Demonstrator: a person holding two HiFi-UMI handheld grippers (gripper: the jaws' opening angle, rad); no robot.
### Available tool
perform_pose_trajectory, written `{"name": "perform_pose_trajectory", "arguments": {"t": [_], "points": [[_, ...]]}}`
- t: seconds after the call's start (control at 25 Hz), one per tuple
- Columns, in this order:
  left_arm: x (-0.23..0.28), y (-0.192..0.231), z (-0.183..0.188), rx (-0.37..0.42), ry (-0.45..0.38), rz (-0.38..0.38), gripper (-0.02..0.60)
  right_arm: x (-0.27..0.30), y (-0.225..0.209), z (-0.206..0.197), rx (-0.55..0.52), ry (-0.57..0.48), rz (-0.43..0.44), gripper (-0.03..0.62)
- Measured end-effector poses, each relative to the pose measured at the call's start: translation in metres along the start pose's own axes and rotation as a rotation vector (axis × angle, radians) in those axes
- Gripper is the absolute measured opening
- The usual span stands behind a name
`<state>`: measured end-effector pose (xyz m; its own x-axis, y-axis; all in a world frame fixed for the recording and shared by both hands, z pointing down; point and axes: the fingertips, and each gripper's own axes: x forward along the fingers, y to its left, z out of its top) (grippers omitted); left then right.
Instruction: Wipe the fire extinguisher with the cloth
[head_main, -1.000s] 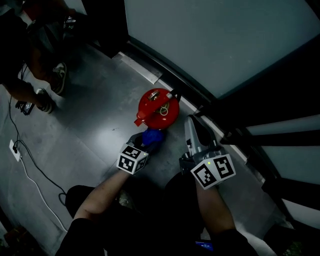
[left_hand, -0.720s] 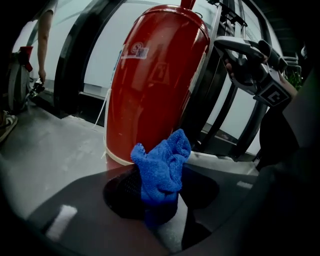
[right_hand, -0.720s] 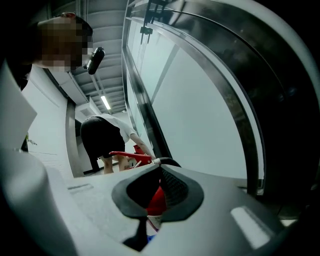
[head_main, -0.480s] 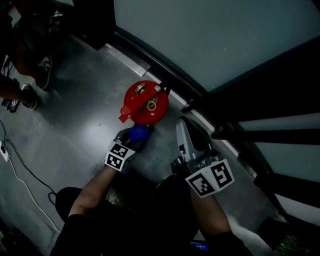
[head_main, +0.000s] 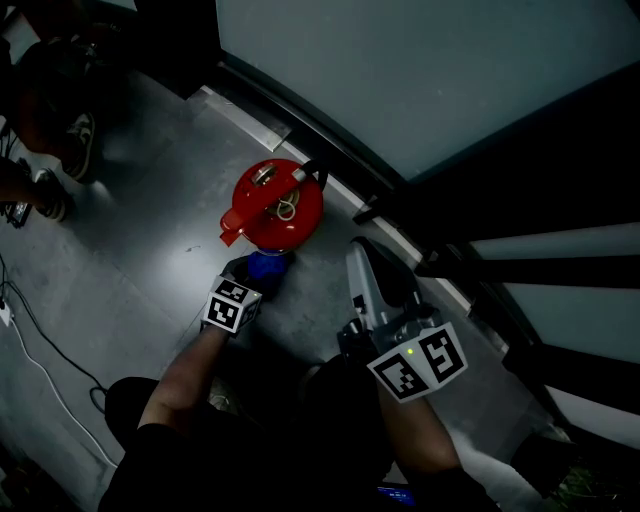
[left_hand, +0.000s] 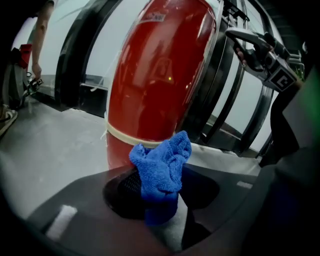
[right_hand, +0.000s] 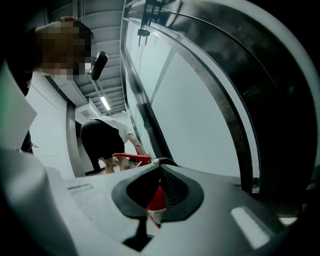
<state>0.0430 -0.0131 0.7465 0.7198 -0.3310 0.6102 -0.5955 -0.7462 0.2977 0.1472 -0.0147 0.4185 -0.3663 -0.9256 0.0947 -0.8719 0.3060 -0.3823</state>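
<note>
A red fire extinguisher (head_main: 272, 205) stands upright on the grey floor beside a glass wall. In the left gripper view its red body (left_hand: 160, 75) fills the upper middle. My left gripper (head_main: 252, 275) is shut on a bunched blue cloth (head_main: 266, 264), and the cloth (left_hand: 162, 165) sits at the cylinder's lower part, by a pale band. My right gripper (head_main: 360, 262) hovers to the right of the extinguisher, apart from it, jaws together and empty. Through a slit between the right gripper's (right_hand: 160, 172) jaws a bit of the extinguisher (right_hand: 156, 200) shows.
A glass wall with dark frames (head_main: 400, 200) runs diagonally behind the extinguisher. Another person's shoes (head_main: 62, 165) stand at the upper left, and a person (right_hand: 107, 137) bends in the background. A white cable (head_main: 40, 360) lies on the floor at left.
The head view has shifted, so the extinguisher sits further left. The left gripper keeps the cloth at the extinguisher's side. The right gripper has drifted slightly away from it.
</note>
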Motion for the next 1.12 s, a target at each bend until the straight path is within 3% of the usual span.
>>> {"name": "perform_pose_trajectory", "arguments": {"t": [0.28, 0.44, 0.52, 0.56, 0.8, 0.96, 1.12], "points": [[0.023, 0.015, -0.026, -0.011, 0.101, 0.024, 0.175, -0.003, -0.003, -0.005, -0.031, 0.024, 0.004, 0.003], [0.025, 0.020, -0.045, -0.124, 0.175, 0.022, 0.175, 0.000, -0.008, -0.011, -0.043, 0.048, -0.005, 0.003], [0.016, 0.014, -0.040, -0.192, 0.159, -0.027, 0.173, 0.006, -0.013, -0.014, -0.029, 0.052, -0.015, 0.003], [0.008, 0.011, -0.034, -0.188, 0.143, -0.047, 0.172, 0.009, -0.016, -0.016, -0.023, 0.053, -0.020, 0.003], [-0.062, -0.011, 0.025, 0.049, 0.124, -0.136, 0.172, 0.034, -0.038, -0.022, 0.013, 0.045, -0.082, 0.003], [-0.132, -0.032, 0.099, 0.174, -0.065, -0.202, 0.172, 0.046, -0.039, -0.027, 0.010, 0.056, -0.090, 0.003], [-0.181, -0.043, 0.162, 0.211, -0.246, -0.188, 0.172, 0.050, -0.038, -0.028, 0.001, 0.065, -0.093, 0.003]]}}
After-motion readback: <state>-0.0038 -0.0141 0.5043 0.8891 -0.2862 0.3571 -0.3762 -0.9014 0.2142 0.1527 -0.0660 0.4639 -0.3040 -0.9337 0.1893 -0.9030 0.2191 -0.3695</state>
